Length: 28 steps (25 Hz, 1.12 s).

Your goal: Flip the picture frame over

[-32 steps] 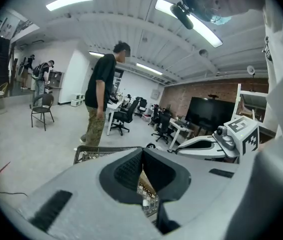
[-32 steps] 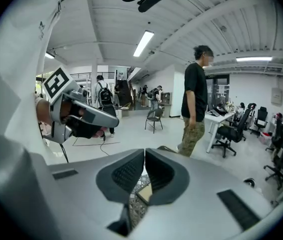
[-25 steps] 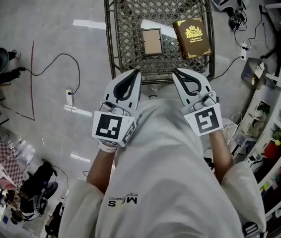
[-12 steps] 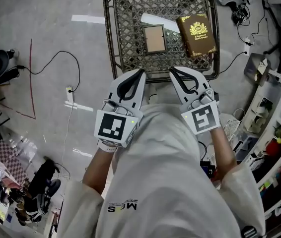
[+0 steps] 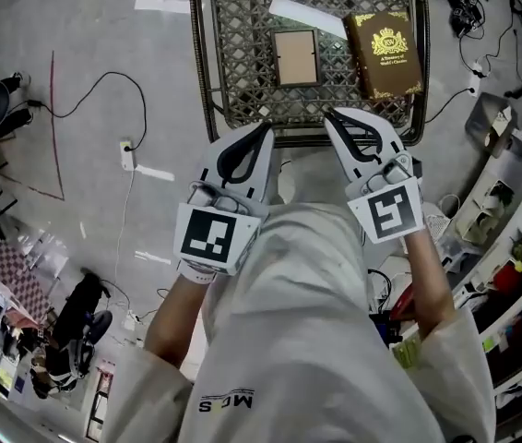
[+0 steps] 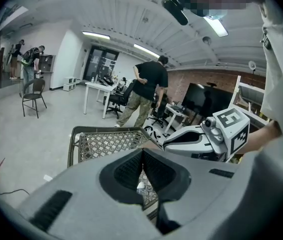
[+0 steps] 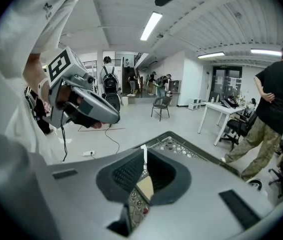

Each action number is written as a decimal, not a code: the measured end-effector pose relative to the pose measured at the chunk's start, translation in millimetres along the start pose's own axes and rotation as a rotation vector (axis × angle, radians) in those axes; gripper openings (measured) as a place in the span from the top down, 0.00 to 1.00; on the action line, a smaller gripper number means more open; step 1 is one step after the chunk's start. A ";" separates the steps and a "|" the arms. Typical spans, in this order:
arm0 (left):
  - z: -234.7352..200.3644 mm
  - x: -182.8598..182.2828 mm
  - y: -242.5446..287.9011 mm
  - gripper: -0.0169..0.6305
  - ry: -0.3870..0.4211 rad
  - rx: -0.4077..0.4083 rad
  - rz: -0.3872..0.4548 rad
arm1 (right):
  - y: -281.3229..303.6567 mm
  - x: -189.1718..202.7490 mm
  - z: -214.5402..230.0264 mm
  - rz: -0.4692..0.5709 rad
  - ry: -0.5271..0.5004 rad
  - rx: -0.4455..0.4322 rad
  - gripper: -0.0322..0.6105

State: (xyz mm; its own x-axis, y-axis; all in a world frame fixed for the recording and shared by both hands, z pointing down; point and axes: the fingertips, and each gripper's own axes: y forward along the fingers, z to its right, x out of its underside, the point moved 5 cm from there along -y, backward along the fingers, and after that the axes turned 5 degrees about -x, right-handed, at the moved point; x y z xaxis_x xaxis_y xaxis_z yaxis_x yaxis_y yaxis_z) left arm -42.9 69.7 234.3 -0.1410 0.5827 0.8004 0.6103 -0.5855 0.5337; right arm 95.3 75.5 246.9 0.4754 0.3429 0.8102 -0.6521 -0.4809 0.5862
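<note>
A small picture frame [image 5: 295,57] with a tan face lies flat on the dark metal mesh table [image 5: 233,72]. Beside it are a brown book with gold print [image 5: 385,52] and a white sheet [image 5: 302,15]. My left gripper [image 5: 265,127] and right gripper [image 5: 331,114] hover side by side over the table's near edge, short of the frame. Both are shut and hold nothing. In the left gripper view the tips [image 6: 142,151] meet above the mesh [image 6: 106,141]. In the right gripper view the frame [image 7: 144,186] shows below the shut tips [image 7: 144,151].
Cables and a power strip [image 5: 127,155] lie on the grey floor left of the table. Cluttered shelves [image 5: 519,247] stand at the right. A person in black [image 6: 144,91], desks and chairs are beyond the table.
Both grippers have sunk toward the table's near edge, still shut. The table and the things on it sit higher in the head view.
</note>
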 end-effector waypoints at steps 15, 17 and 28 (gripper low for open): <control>-13.9 30.9 37.6 0.94 -0.029 -0.028 -0.069 | 53.7 59.3 14.0 -0.064 -0.008 -0.114 0.85; -16.7 38.0 41.4 0.94 -0.040 -0.034 -0.084 | 61.9 66.6 14.8 -0.073 -0.012 -0.130 0.85; -33.0 62.9 58.0 0.94 -0.079 -0.069 -0.100 | 109.3 98.0 13.3 -0.129 -0.087 -0.226 0.81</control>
State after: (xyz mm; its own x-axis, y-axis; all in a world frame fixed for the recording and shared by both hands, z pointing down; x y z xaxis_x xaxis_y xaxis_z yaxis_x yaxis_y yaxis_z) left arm -42.1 53.9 324.6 -0.1349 0.6807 0.7201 0.5406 -0.5585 0.6292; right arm 78.4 45.8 390.3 0.6051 0.3146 0.7313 -0.6937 -0.2423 0.6783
